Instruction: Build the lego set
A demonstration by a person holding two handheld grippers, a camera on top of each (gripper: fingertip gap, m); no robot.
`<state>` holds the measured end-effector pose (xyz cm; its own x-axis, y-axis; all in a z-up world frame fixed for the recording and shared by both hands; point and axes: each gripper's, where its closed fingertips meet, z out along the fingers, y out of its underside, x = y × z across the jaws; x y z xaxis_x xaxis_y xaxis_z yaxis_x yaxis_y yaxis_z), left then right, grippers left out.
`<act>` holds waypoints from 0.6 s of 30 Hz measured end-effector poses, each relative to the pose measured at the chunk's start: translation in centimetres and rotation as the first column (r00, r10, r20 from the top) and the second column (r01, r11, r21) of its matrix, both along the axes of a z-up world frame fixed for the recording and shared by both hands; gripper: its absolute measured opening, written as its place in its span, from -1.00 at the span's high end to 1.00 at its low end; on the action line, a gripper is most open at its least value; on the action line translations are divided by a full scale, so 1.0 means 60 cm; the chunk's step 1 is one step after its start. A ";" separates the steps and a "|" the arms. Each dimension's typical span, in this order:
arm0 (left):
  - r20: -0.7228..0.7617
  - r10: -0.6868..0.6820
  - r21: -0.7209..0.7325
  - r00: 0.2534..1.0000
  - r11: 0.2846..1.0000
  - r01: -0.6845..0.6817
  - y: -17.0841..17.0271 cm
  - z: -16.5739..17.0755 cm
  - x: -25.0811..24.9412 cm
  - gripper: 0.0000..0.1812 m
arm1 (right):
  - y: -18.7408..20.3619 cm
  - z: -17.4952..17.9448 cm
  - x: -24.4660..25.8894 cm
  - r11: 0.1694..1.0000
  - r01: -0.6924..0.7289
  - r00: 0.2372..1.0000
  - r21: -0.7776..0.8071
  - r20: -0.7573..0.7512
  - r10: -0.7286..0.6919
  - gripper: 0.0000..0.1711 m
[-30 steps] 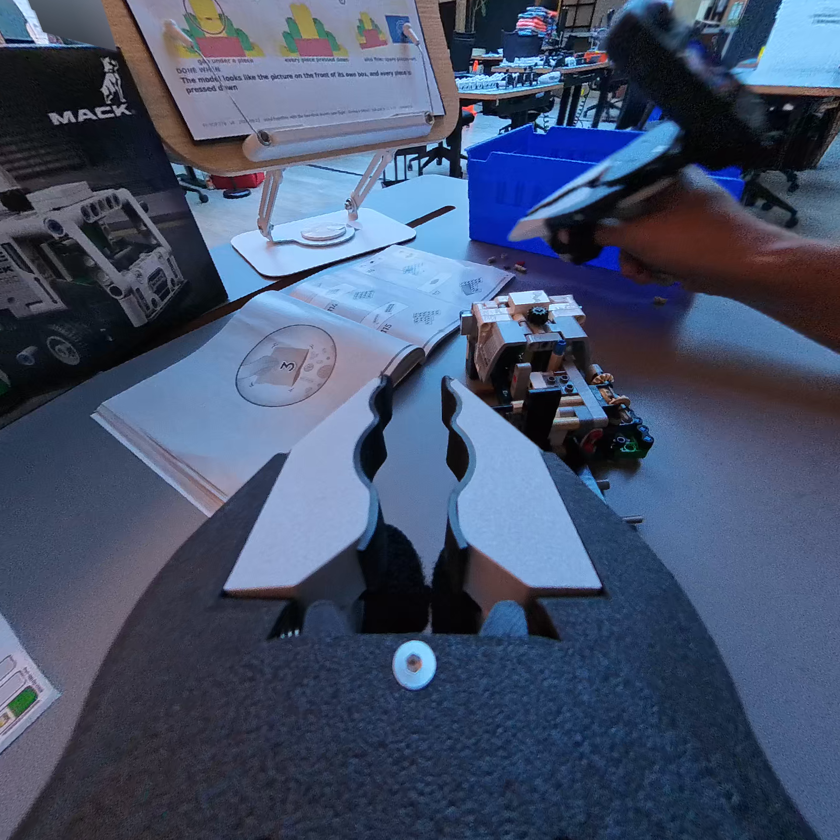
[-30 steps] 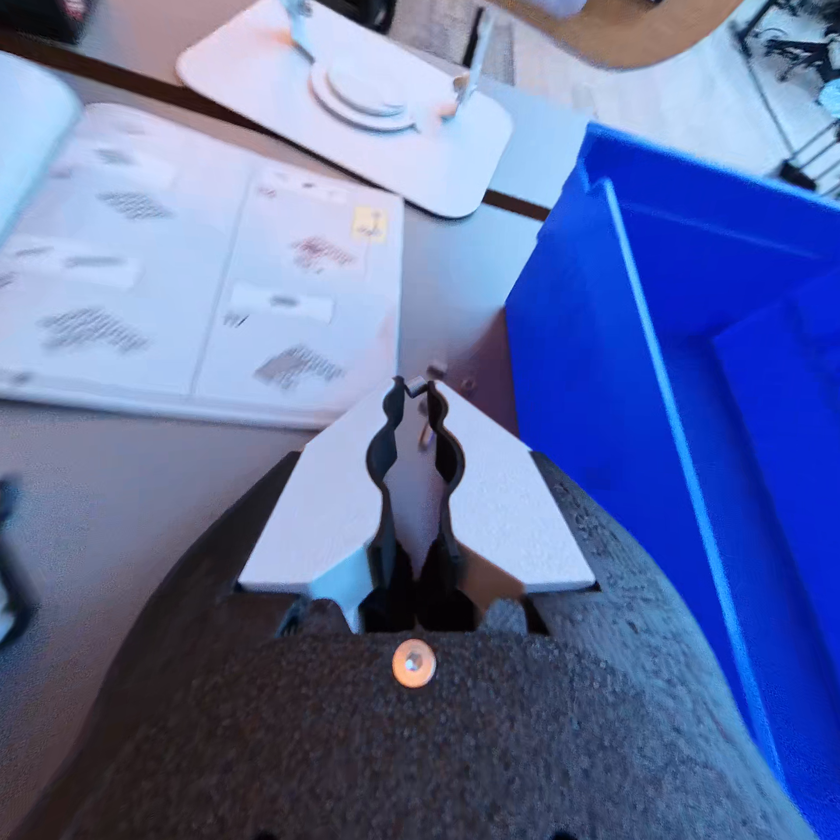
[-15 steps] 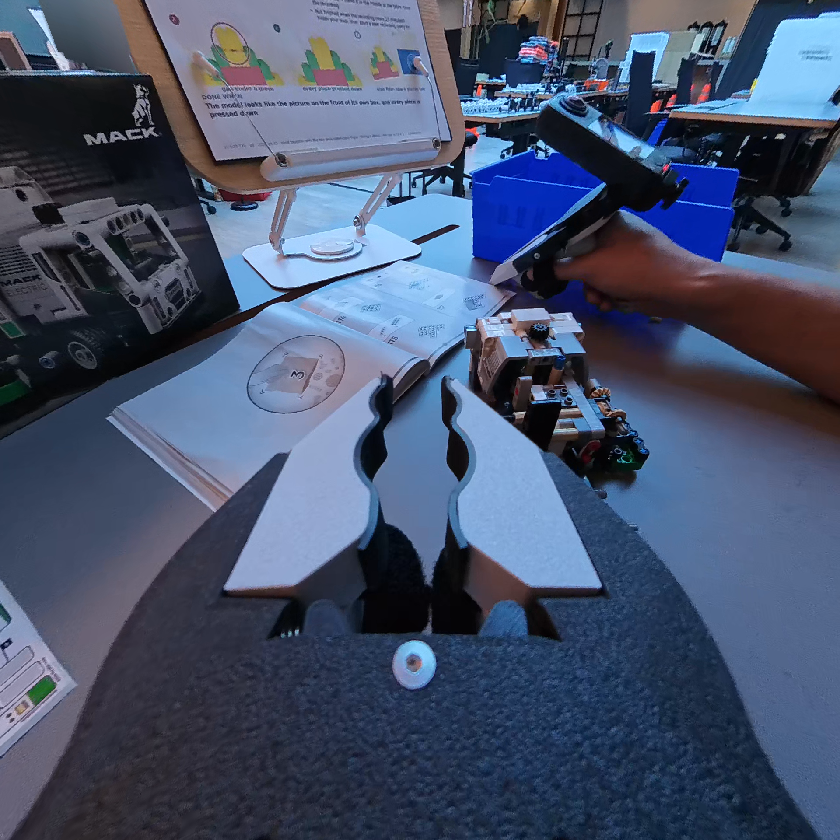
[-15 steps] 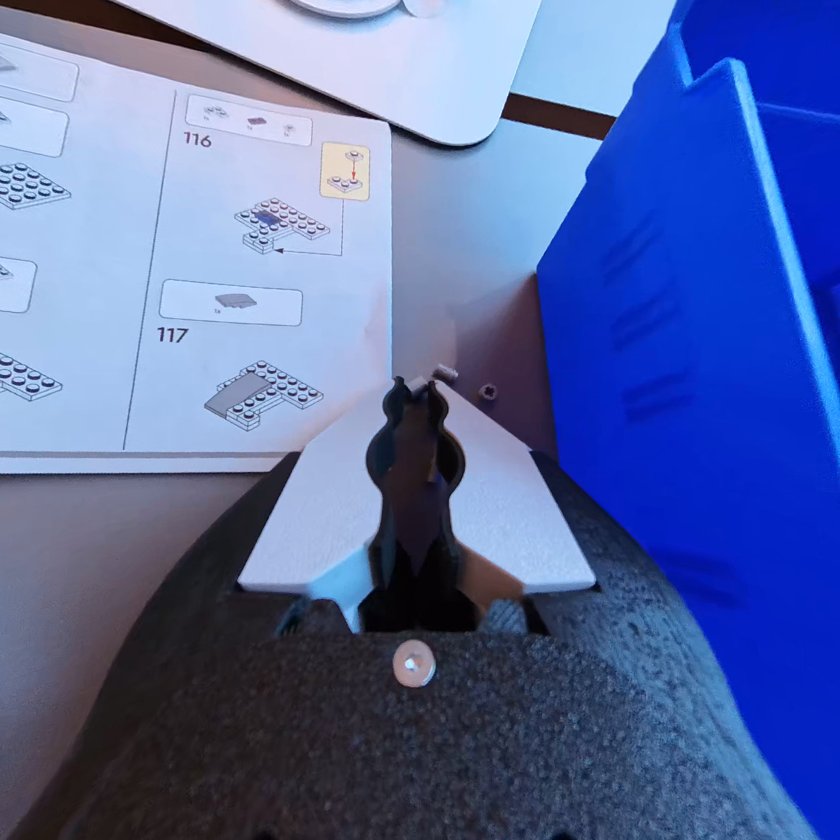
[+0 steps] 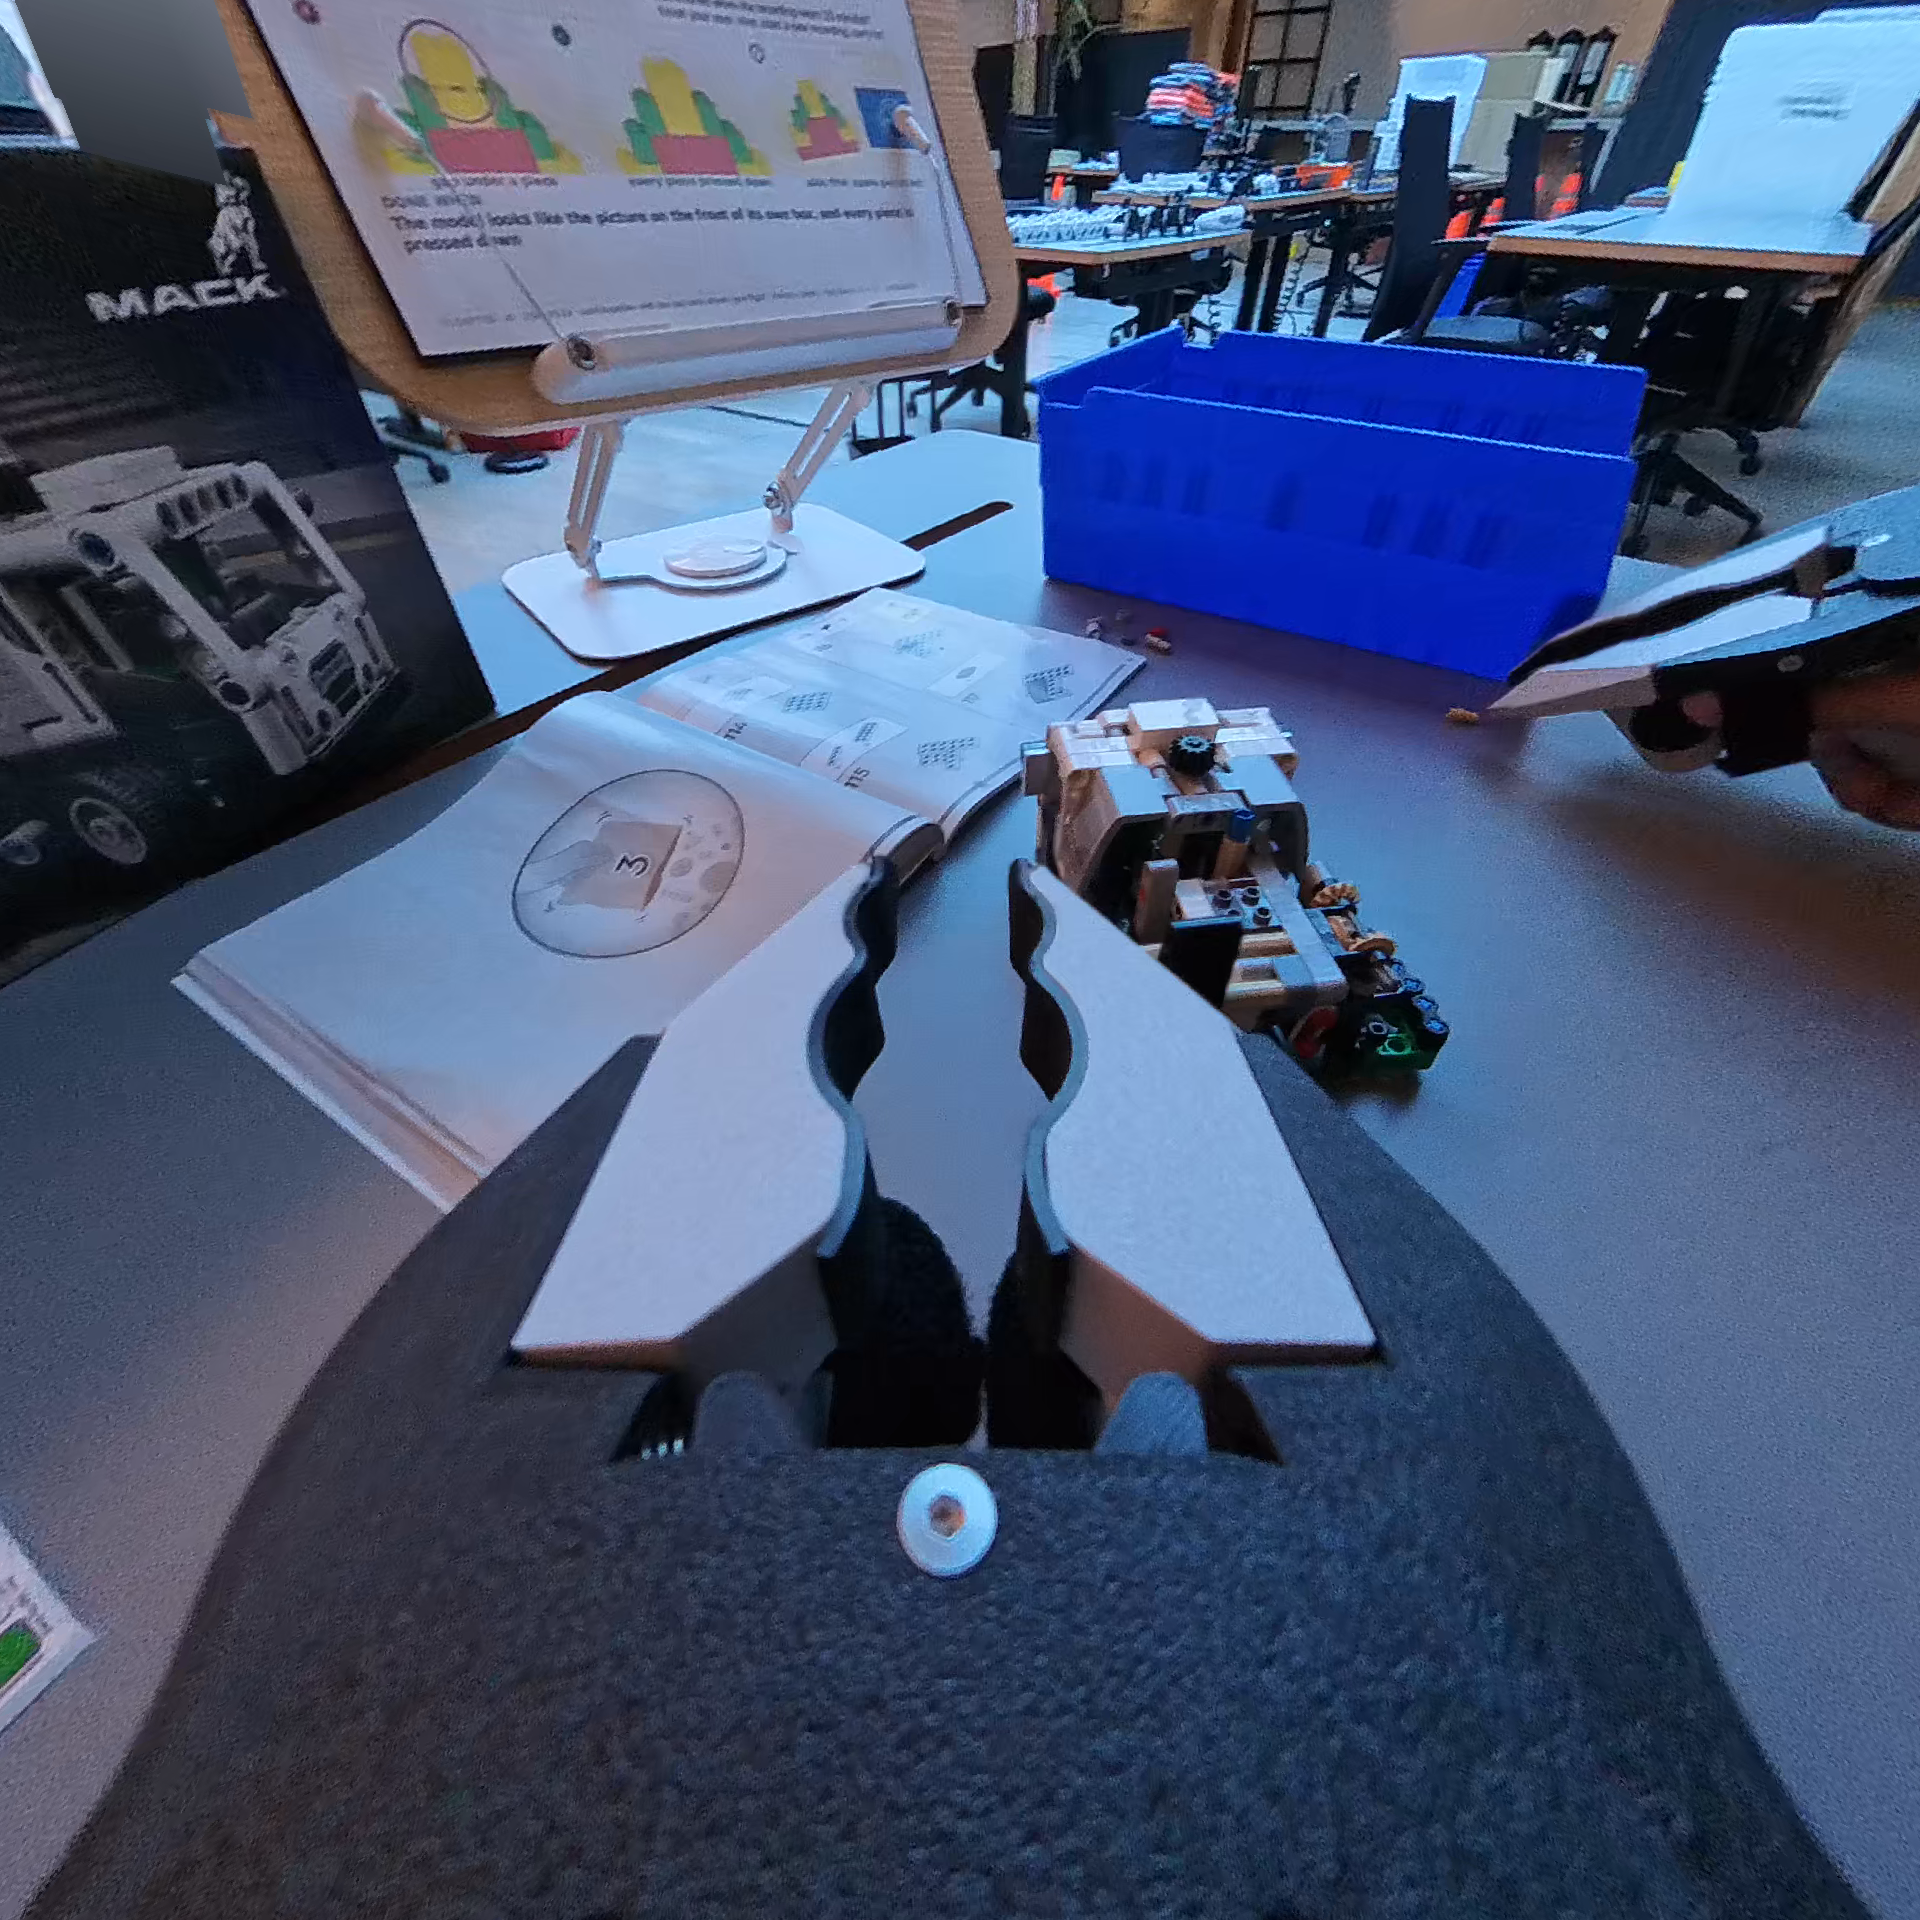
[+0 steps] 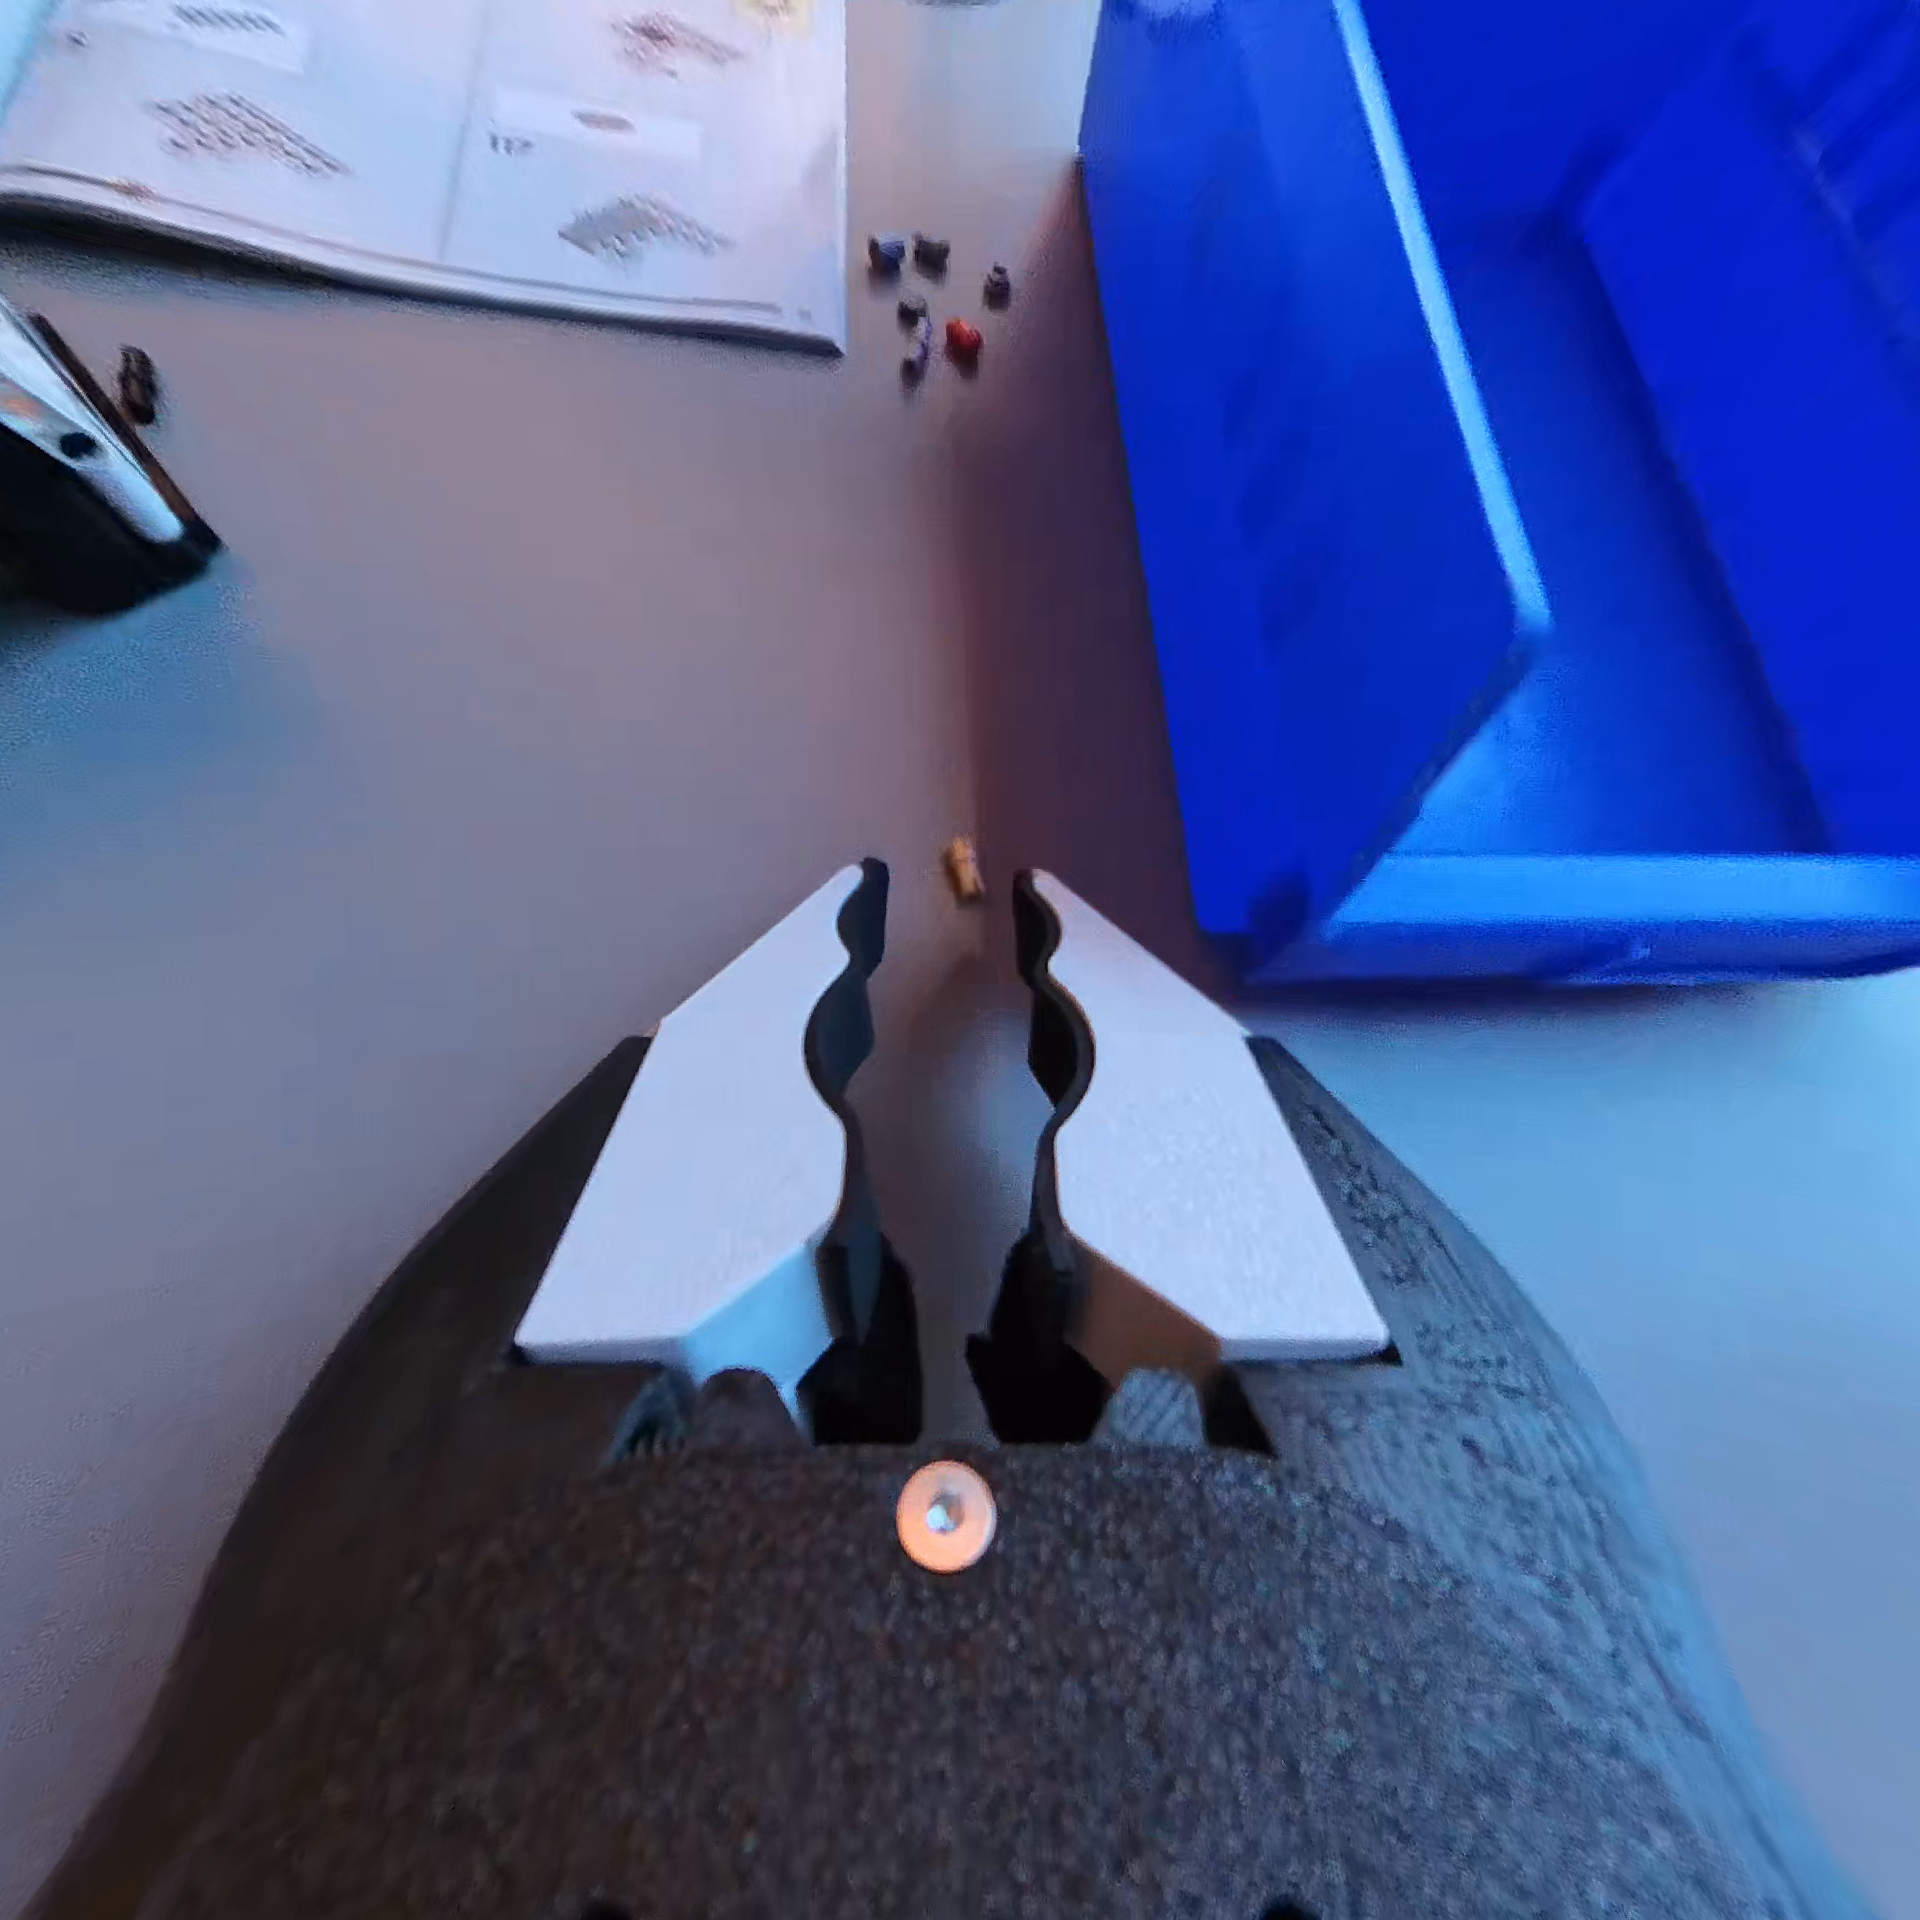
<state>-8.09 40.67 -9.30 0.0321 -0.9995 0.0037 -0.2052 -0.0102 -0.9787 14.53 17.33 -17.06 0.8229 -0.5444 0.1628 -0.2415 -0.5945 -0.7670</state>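
Left gripper (image 5: 945, 904) low over the grey table (image 5: 1558, 1091), jaws parted by a moderate gap, nothing between them. Just ahead and right of its tips, the part-built lego model (image 5: 1226, 883), grey, tan and black with a green piece at its near end, standing on the table in the middle. Touching or almost touching the model's far left side, an open instruction booklet (image 5: 623, 883) lying flat, reaching toward the table's left edge. Beyond the booklet, a white stand (image 5: 717, 566) carrying a wooden board with a printed sheet, near the far edge. At the left edge, the black set box (image 5: 187, 499) propped upright.

Right gripper (image 6: 951, 878) angled down at the table, jaws parted, holding nothing. A small tan piece (image 6: 963, 868) lying on the table right in the gap between the tips, apart from both. In the left wrist view, the same right gripper (image 5: 1527, 686) near the table's right edge, a hand (image 5: 1870, 753) on its grip. Blue bin (image 6: 1351, 520) just right of the tips, toward the far right of the table. A scatter of small loose pieces (image 6: 940, 301), dark and one red, between the bin's wall and the booklet's corner.
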 end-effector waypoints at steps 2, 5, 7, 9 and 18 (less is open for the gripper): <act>0.027 -0.017 0.023 0.999 1.000 0.017 -0.011 0.009 0.001 0.80 | -0.007 -0.006 0.009 1.000 0.005 1.000 -0.007 0.009 -0.005 0.72; 0.055 -0.037 0.043 0.998 0.998 0.035 -0.021 0.020 0.001 0.80 | 0.005 -0.019 0.016 1.000 -0.022 1.000 -0.011 -0.011 0.022 0.76; 0.054 -0.032 0.050 0.998 0.998 0.029 -0.019 0.021 -0.001 0.80 | 0.010 -0.025 0.018 0.999 -0.030 0.999 -0.026 -0.030 0.030 0.79; 0.054 -0.020 0.052 0.998 0.998 0.017 -0.014 0.022 -0.004 0.80 | 0.011 -0.028 0.021 0.999 -0.033 0.999 -0.034 -0.029 0.032 0.91; 0.055 -0.006 0.026 0.998 1.000 0.004 -0.005 0.022 -0.006 0.80 | 0.131 0.018 0.051 0.999 -0.048 0.991 0.012 0.130 0.046 0.95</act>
